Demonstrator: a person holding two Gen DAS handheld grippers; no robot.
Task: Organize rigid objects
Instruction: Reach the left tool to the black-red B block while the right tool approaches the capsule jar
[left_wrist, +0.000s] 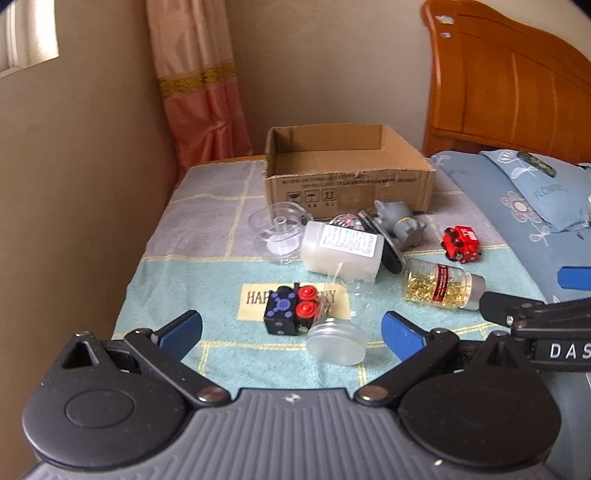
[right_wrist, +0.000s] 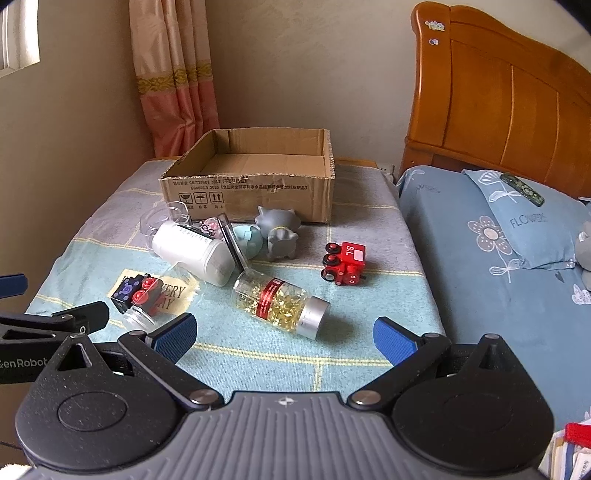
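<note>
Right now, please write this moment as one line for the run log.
left gripper: open, holds nothing | right gripper: open, holds nothing | cardboard box: empty | toys and bottles: on towel, outside box

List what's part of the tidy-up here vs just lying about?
Job:
cardboard box
white bottle
capsule bottle
red toy train
grey figurine
black toy block
clear jar

Lying about:
pillow
headboard
curtain

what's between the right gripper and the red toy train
Mostly bare towel; the right wrist view shows the open right gripper with only the capsule bottle lying just left of that line to the red toy train.
</note>
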